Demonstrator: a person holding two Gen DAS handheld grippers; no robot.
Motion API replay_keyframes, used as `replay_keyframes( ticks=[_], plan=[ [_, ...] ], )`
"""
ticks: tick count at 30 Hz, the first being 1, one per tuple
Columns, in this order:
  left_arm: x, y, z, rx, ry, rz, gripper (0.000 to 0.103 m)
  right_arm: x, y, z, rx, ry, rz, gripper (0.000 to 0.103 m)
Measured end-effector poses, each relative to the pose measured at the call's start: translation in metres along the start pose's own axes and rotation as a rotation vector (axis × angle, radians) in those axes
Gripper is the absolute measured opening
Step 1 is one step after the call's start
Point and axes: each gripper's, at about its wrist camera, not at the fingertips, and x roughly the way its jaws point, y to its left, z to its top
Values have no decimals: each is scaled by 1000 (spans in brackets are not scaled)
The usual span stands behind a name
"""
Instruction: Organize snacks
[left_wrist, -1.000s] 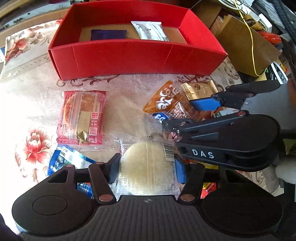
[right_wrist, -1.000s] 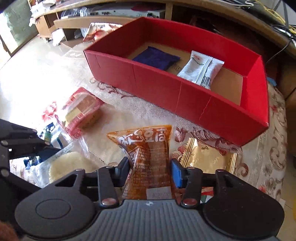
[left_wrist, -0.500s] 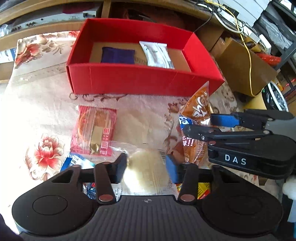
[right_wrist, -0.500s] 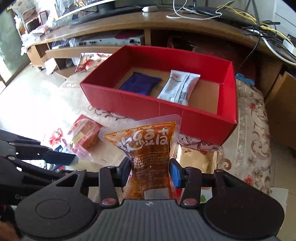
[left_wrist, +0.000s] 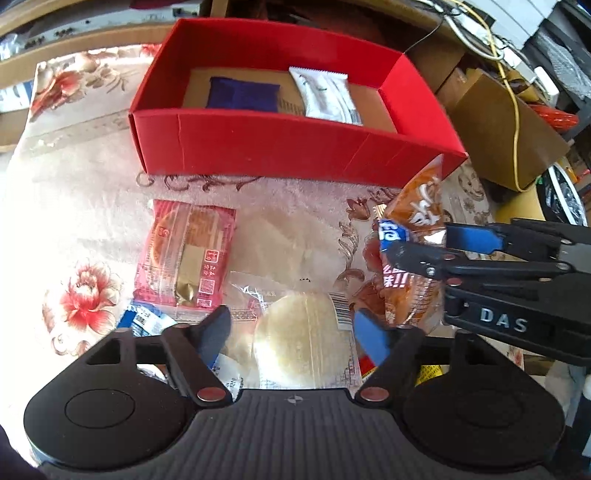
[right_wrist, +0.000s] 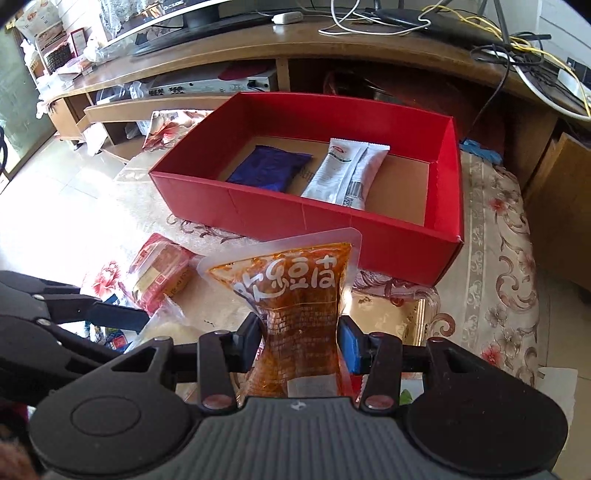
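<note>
Red box (right_wrist: 258, 210): open-topped, on the flowered cloth (left_wrist: 74, 206) of the tabletop; inside lie a dark blue packet (right_wrist: 269, 168) and, just beside it, a white packet (right_wrist: 343, 171).
Right tongs (right_wrist: 297, 341): pinching the orange snack bag (right_wrist: 299, 291) at its lower half; the bag stands upright off the cloth, in front of the box's near wall.
Left tongs (left_wrist: 293, 332): spread, having just been opening; the pale round cake in clear wrap (left_wrist: 301, 349) lies between the fingers, the pads clear of its sides.
Red-wrapped pastry (left_wrist: 186, 253): flat on the cloth, between the box and the left tongs.
Gold packet (right_wrist: 388, 314): flat on the cloth behind the orange bag, near the box's right corner.
Blue-and-white wrapper (left_wrist: 146, 321): partly under the pastry and the clear wrap.
</note>
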Motion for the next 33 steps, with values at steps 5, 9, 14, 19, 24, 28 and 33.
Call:
replay_keyframes(
  ticks=[5,9,14,19,24,28,33],
  plan=[
    [10,-18,-2,60,1,30,85,-2,-6,-1,16,-1,-4,43],
    [19,-29,-6,123,18,80,70,-5,-8,-2,22,-9,-3,42],
    [16,-22,-7,105,10,72,64,-8,-11,-1,30,-18,-4,42],
    [5,-16,-1,80,-23,55,64,-11,-11,0,31,-30,-2,42],
    [-5,-15,5,57,-52,33,64,-13,-9,2,29,-36,3,43],
    [-10,-10,12,29,-70,28,64,-16,-7,4,26,-47,11,42],
    [-16,-2,22,-5,-99,24,64,-21,-7,7,32,-65,16,42]
  ],
)
